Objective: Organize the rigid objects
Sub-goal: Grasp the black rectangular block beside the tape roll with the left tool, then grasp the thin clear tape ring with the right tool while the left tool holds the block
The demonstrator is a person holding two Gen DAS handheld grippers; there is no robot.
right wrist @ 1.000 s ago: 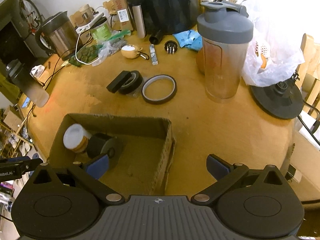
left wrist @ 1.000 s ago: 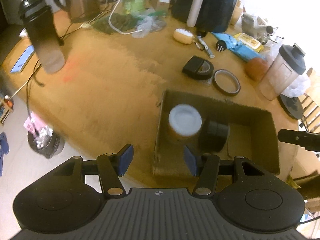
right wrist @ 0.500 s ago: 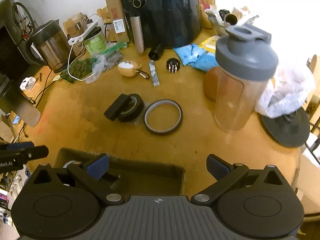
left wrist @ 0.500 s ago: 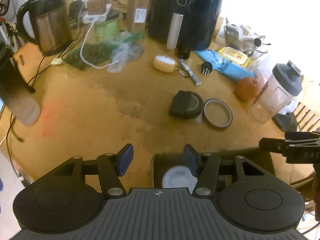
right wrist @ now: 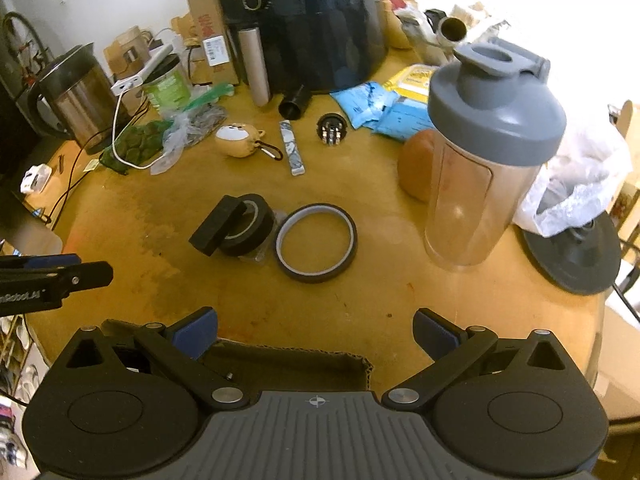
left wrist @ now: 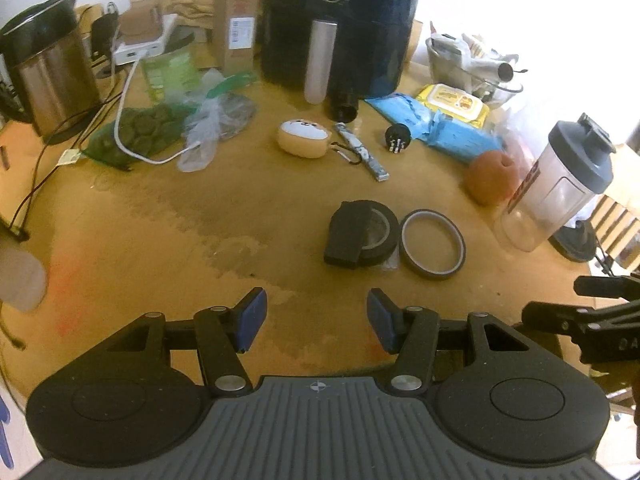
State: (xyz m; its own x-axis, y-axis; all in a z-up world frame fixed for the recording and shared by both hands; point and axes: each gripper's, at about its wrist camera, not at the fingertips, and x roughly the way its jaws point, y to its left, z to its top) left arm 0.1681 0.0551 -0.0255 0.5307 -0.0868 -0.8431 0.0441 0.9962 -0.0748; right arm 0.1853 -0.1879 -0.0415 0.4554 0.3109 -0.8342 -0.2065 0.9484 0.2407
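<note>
Two tape rolls lie flat on the round wooden table (right wrist: 400,280), touching side by side at its middle. The black tape roll (right wrist: 244,222) is thick-walled, with a black rectangular block (right wrist: 218,226) propped across its 9 o'clock rim. The amber tape roll (right wrist: 316,242), at 3 o'clock of the black one, is a thin wide ring with a pale inner face.

One clear shaker bottle (right wrist: 486,148) with a grey lid stands upright at 2 o'clock of the rings. One cardboard box (right wrist: 304,360) shows its far wall at the table's 6 o'clock edge.

The left gripper (left wrist: 316,320) hangs over bare wood at 7 o'clock of the black roll, fingers apart and empty. The right gripper (right wrist: 314,330) sits above the box wall, fingers spread wide, clasping nothing.
</note>
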